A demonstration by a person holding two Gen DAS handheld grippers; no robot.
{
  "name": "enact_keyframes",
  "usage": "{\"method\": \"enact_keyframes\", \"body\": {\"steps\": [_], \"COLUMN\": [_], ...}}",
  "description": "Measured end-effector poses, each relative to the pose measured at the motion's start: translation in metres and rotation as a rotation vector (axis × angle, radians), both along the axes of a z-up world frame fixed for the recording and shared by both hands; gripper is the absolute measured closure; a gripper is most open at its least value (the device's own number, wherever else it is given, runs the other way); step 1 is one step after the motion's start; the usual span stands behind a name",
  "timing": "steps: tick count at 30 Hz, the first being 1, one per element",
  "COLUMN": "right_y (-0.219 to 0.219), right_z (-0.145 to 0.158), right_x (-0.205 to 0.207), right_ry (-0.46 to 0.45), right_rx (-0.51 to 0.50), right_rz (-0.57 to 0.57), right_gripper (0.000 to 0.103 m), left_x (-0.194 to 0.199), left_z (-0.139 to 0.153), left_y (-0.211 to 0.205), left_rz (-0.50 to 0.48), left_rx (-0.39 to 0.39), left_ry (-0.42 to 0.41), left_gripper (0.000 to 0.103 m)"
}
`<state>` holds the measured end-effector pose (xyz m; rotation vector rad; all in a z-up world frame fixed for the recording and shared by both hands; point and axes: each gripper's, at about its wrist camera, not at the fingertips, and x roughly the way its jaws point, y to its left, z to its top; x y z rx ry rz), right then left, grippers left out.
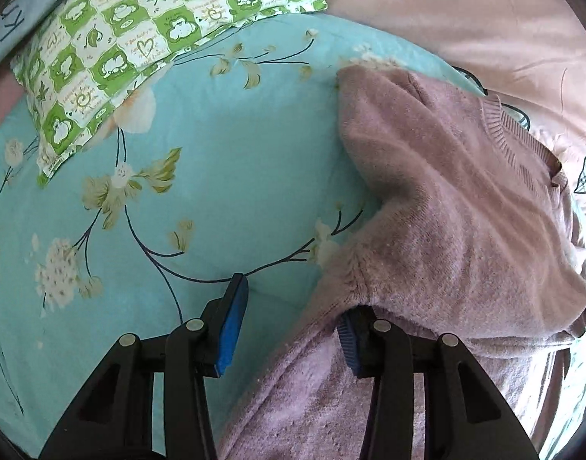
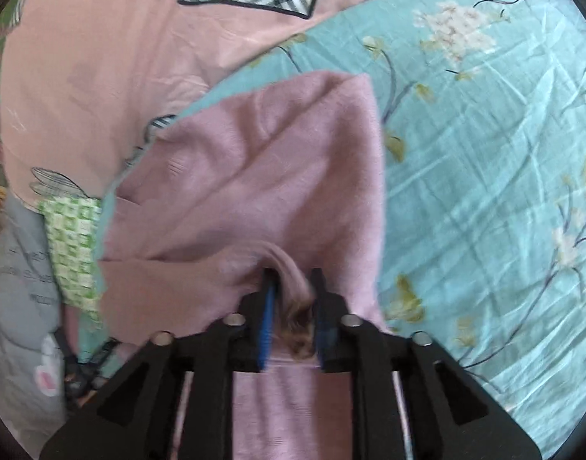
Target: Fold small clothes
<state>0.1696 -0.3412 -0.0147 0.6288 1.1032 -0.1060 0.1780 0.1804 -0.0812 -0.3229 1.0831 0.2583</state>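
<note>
A fuzzy pink sweater lies on the teal floral sheet, its sleeve folded across the body and the ribbed neckline at the right. My left gripper is open; its left pad sits over the sheet and its right pad is tucked under the sweater's edge. In the right wrist view the sweater is lifted and draped. My right gripper is shut on a bunched fold of the sweater between its blue pads.
A green-and-white checked pillow lies at the far left of the sheet. A pink quilt with plaid patches borders the sheet. A grey printed cloth lies by the pillow.
</note>
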Motion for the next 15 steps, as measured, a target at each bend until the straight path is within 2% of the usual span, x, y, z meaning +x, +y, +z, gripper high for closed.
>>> {"method": "enact_keyframes", "body": {"steps": [3, 6, 7, 8, 9, 10, 11, 13, 15], "right_y": [0.010, 0.019, 0.023, 0.028, 0.032, 0.033, 0.033, 0.024, 0.005], "right_z": [-0.003, -0.013, -0.016, -0.017, -0.016, -0.012, -0.006, 0.023, 0.033], "right_x": [-0.014, -0.017, -0.017, -0.015, -0.012, -0.010, -0.010, -0.020, -0.026], "right_ry": [-0.045, -0.055, -0.066, -0.067, -0.046, -0.022, -0.038, -0.138, -0.137], "right_rx": [0.016, -0.020, -0.038, -0.051, -0.066, -0.048, -0.017, 0.085, 0.094], "right_rz": [0.006, 0.034, 0.046, 0.058, 0.073, 0.088, 0.088, 0.065, 0.028], "right_gripper": [0.055, 0.053, 0.056, 0.067, 0.094, 0.096, 0.099, 0.099, 0.099], "left_x": [0.001, 0.006, 0.016, 0.018, 0.019, 0.020, 0.021, 0.021, 0.021], "left_z": [-0.003, -0.007, -0.007, -0.007, -0.007, -0.006, -0.006, -0.007, -0.008], "left_y": [-0.005, -0.005, -0.006, -0.007, -0.008, -0.006, -0.006, -0.002, -0.001], "left_rz": [0.004, 0.002, 0.002, 0.003, 0.005, 0.009, 0.012, 0.020, 0.024], "left_rx": [0.000, 0.021, 0.027, 0.032, 0.030, 0.021, 0.015, -0.006, -0.012], "left_ry": [0.006, 0.018, 0.023, 0.028, 0.029, 0.028, 0.028, 0.021, 0.015], "left_gripper": [0.056, 0.056, 0.056, 0.056, 0.056, 0.056, 0.056, 0.056, 0.056]}}
